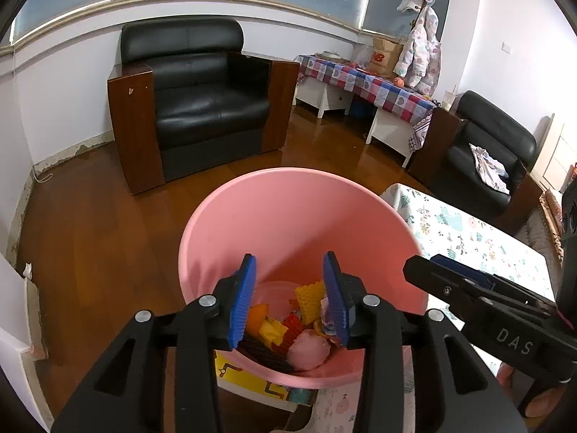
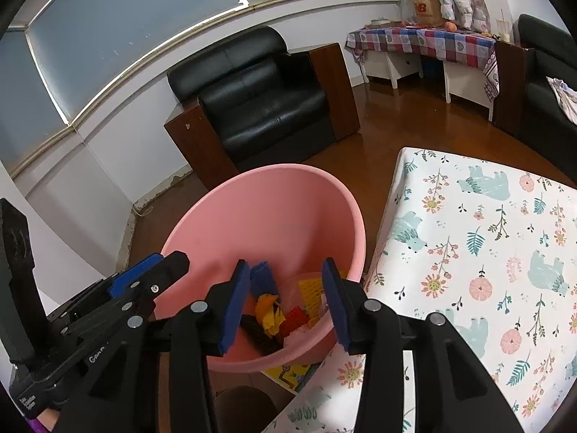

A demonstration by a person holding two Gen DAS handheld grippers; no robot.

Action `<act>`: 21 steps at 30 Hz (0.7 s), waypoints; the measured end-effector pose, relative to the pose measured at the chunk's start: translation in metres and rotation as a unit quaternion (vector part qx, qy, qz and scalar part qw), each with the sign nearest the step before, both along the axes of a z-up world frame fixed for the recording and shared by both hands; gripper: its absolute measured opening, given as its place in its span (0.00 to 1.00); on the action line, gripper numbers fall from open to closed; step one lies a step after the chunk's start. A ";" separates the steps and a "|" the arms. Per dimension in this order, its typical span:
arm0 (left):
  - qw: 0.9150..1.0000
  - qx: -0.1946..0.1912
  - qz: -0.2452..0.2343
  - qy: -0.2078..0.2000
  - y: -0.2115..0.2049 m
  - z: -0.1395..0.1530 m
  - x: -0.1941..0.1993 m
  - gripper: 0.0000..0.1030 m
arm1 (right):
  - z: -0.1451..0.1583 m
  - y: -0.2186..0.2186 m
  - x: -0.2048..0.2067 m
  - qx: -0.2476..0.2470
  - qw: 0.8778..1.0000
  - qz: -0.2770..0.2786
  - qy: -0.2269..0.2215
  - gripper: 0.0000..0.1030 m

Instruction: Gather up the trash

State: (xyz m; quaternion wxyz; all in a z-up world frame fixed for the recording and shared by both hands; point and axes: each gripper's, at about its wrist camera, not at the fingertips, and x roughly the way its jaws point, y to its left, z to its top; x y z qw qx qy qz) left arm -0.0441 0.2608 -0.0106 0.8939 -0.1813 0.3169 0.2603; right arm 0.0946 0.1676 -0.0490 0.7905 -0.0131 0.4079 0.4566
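Hovering over pink bin (image 1: 288, 216): both grippers' jaws wide apart, empty.

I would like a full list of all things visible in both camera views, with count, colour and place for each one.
bin: one, pink, on the floor beside the low table.
trash: several pieces, yellow, orange, red, black, pale pink, blue, at the bin's bottom.
low table: one, white cloth with bears and flowers, right of the bin.
armchair: one, black with brown wooden sides, behind the bin.
second armchair: one, black, far right, cloth on its seat.
side table: one, white, checked cloth, by the far wall.
paper bag: one, brown, on the side table.
jacket: one, pale patterned, hanging above the side table.
left gripper: black, blue pads, open over the bin.
right gripper: same colours, open over the bin.
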 end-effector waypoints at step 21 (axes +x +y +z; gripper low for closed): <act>0.999 0.010 -0.034 -0.021 -0.045 0.027 -0.005 0.53 | 0.027 -0.072 -0.037 0.022 0.996 -0.033 -0.081 0.61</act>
